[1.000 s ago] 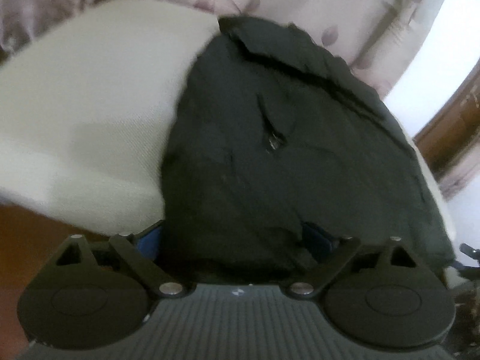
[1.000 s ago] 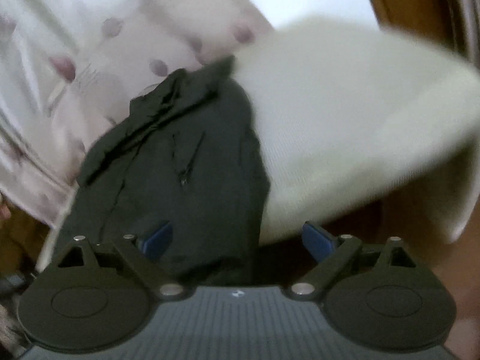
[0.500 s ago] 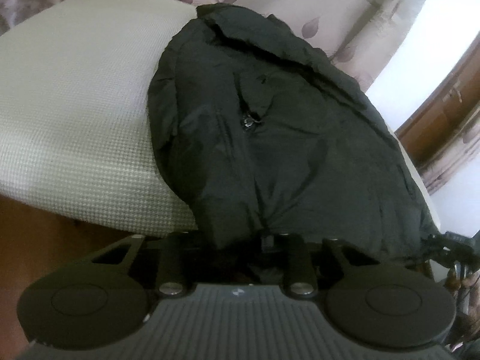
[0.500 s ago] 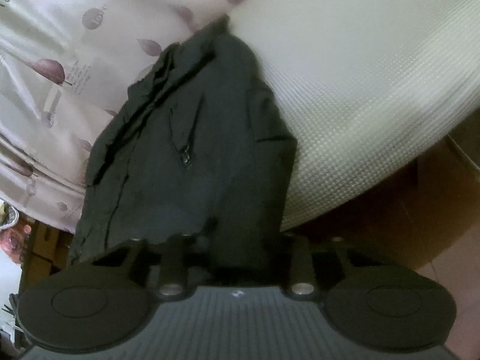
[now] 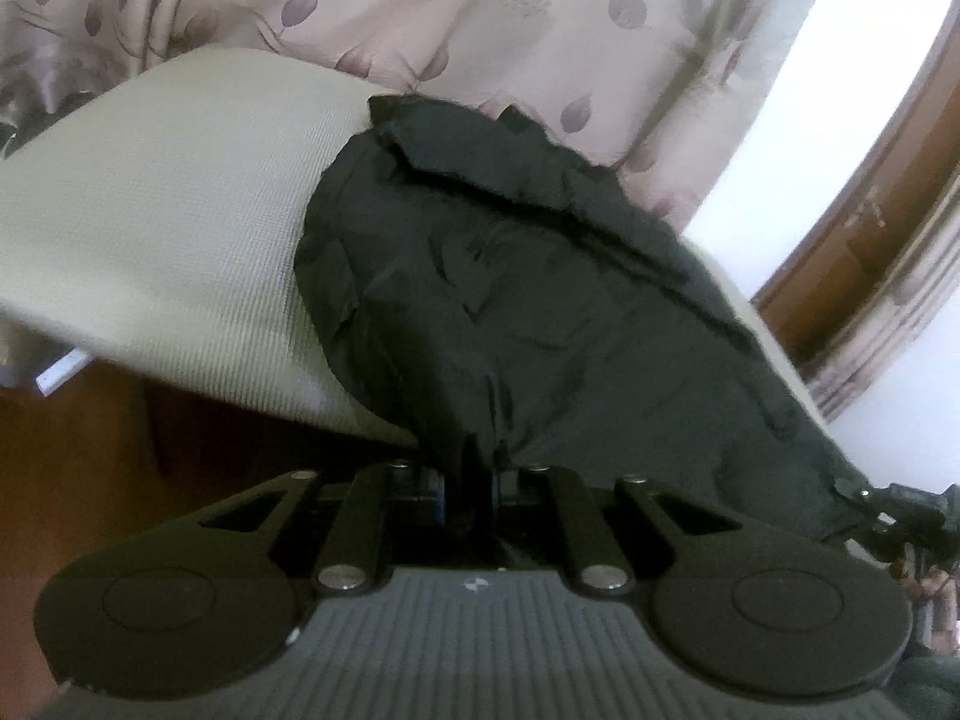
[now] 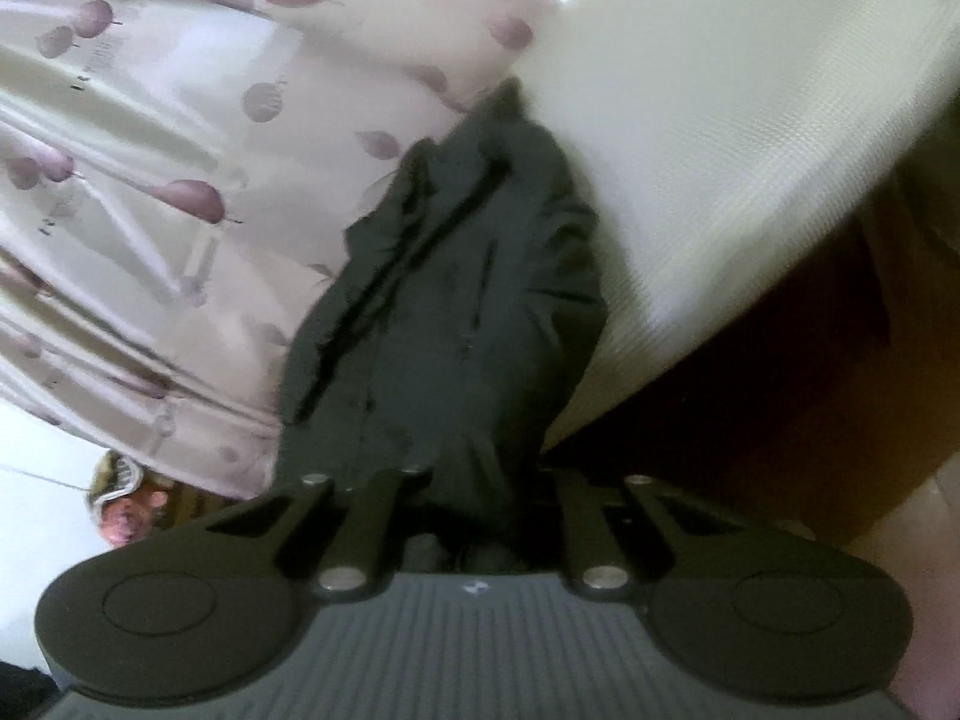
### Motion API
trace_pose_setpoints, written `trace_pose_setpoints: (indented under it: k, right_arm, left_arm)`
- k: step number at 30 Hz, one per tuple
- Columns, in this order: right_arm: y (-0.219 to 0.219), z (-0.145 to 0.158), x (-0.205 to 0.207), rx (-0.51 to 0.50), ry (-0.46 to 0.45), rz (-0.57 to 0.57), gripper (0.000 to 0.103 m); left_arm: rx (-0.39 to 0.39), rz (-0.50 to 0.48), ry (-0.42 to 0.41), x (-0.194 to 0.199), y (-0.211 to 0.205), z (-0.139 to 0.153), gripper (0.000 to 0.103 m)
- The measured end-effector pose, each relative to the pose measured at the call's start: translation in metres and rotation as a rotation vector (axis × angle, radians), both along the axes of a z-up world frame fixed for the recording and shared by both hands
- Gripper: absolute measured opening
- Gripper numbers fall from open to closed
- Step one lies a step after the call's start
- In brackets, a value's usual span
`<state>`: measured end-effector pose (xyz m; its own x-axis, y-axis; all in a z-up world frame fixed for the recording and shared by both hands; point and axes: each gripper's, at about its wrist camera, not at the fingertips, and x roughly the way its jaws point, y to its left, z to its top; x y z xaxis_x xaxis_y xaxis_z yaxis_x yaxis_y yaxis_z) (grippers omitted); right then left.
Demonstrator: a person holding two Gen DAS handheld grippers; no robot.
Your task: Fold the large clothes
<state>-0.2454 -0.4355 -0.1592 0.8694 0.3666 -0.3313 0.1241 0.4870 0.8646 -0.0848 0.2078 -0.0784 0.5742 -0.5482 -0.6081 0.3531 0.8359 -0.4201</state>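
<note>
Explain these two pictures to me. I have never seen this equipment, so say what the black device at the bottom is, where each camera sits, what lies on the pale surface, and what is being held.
There is no robot here. A person holds a hand tool with two fingers in each hand, and a wide-angle camera on each tool looks forward along those fingers. The black and grey body at the bottom of each picture is the tool itself.

One picture is from the left gripper, the other from the right gripper.

A dark jacket lies on a pale cushion, with a leaf-print curtain behind it.

Both tools are pinched shut on the jacket's near edge, so the person holds it at two places, probably ready to lift or fold it.
</note>
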Motion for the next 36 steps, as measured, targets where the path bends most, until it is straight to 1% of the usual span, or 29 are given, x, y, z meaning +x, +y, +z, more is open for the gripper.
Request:
trace_pose_setpoints:
  k: [2,5,8,10,12,15,17,19,23,26,27,29,31,32,33,36]
  right_arm:
    - [0.001,0.009,-0.012,0.015,-0.01,0.004,0.01]
    - [0.004,0.027,-0.026,0.039,-0.051,0.02,0.01]
    - [0.002,0.051,-0.033,0.079,-0.113,0.031,0.01]
    - [-0.001,0.07,-0.028,0.094,-0.158,0.037,0.01]
    - [-0.007,0.095,-0.014,0.084,-0.208,0.047,0.01]
    - [-0.018,0.125,0.017,0.061,-0.265,0.041,0.01]
    - [-0.027,0.14,0.042,0.044,-0.289,0.036,0.01]
    - [-0.036,0.15,0.076,0.04,-0.289,0.02,0.01]
    - [-0.062,0.161,0.149,0.052,-0.269,-0.018,0.01]
    - [-0.078,0.156,0.206,0.08,-0.215,-0.061,0.01]
    - [-0.083,0.152,0.227,0.073,-0.191,-0.071,0.01]
    - [-0.09,0.138,0.262,0.078,-0.147,-0.087,0.01]
    - [-0.094,0.124,0.297,0.053,-0.096,-0.091,0.01]
    - [-0.095,0.115,0.312,0.049,-0.069,-0.101,0.01]
    - [-0.097,0.105,0.33,0.051,-0.043,-0.108,0.01]
    - [-0.1,0.075,0.364,0.03,0.036,-0.133,0.01]
  left_arm:
    - [-0.018,-0.002,-0.02,-0.012,0.004,0.01,0.012]
    - [-0.08,0.015,-0.077,-0.031,0.013,0.031,0.012]
    - [-0.147,0.053,-0.153,-0.042,0.015,0.055,0.012]
    - [-0.162,0.073,-0.213,-0.038,0.011,0.075,0.012]
    - [-0.189,0.084,-0.269,-0.028,0.006,0.095,0.012]
    - [-0.2,0.113,-0.345,0.0,-0.007,0.123,0.011]
    - [-0.198,0.142,-0.38,0.025,-0.017,0.138,0.011]
    - [-0.169,0.176,-0.419,0.059,-0.029,0.147,0.011]
    - [-0.136,0.25,-0.417,0.131,-0.044,0.146,0.011]
    - [-0.069,0.292,-0.403,0.189,-0.064,0.135,0.011]
    - [-0.056,0.298,-0.393,0.205,-0.066,0.129,0.012]
    - [-0.02,0.307,-0.363,0.241,-0.076,0.115,0.012]
    - [0.01,0.317,-0.337,0.269,-0.088,0.102,0.012]
    - [0.034,0.317,-0.32,0.284,-0.094,0.094,0.011]
    - [0.065,0.338,-0.309,0.299,-0.099,0.085,0.011]
    - [0.087,0.378,-0.282,0.324,-0.102,0.058,0.011]
